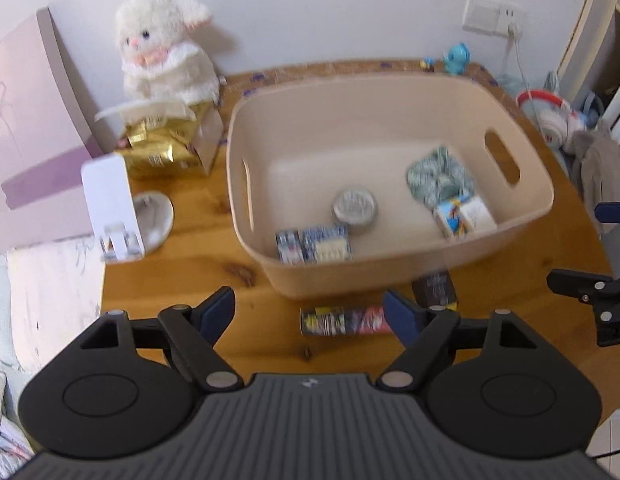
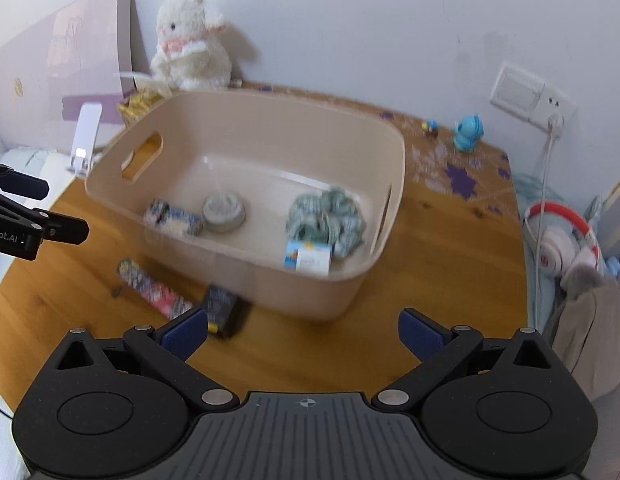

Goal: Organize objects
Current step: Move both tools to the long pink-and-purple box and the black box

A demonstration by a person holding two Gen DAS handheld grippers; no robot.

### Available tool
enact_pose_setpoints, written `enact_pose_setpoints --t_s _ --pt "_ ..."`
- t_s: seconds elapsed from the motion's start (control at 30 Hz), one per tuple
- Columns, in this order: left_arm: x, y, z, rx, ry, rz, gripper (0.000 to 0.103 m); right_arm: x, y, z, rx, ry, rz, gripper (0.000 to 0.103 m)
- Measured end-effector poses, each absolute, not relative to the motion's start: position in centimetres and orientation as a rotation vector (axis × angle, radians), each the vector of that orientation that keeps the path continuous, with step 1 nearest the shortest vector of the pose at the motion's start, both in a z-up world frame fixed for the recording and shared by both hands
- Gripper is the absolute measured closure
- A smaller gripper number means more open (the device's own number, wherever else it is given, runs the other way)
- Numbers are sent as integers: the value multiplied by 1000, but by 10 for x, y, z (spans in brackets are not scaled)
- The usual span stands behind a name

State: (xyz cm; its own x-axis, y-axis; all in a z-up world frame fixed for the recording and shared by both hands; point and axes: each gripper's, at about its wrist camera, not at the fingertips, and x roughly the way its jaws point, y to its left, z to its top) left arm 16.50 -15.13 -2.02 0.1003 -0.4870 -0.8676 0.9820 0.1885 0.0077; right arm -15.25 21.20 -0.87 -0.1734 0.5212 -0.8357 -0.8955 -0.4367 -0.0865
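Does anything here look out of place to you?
Two items lie outside the beige bin, on the wooden table in front of it: a long colourful packet and a small dark box. The rest sits inside.

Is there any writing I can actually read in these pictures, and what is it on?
"obot.AI": white letters on the left tool, cut off by the picture's edge.
Print on the packets in the beige bin, the long packet and dark box on the table: too blurred to read.
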Motion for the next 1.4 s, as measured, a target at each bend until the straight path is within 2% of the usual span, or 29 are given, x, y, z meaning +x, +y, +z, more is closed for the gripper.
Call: enact_pose_setpoints --t_s 0.43,0.7,1.03,1.4 --pt "138 -164 -88 709 993 -1139 21 -131 217 -70 -1083 684 1670 0" --pt "138 -190 -108 605 1104 -1036 21 -129 230 -80 -1075 733 1660 0" --pt "140 -210 -142 692 1139 -910 19 -134 238 -89 -1086 780 1649 0" --pt "159 -187 -143 727 1143 -925 20 -150 233 -92 -1088 790 1663 0"
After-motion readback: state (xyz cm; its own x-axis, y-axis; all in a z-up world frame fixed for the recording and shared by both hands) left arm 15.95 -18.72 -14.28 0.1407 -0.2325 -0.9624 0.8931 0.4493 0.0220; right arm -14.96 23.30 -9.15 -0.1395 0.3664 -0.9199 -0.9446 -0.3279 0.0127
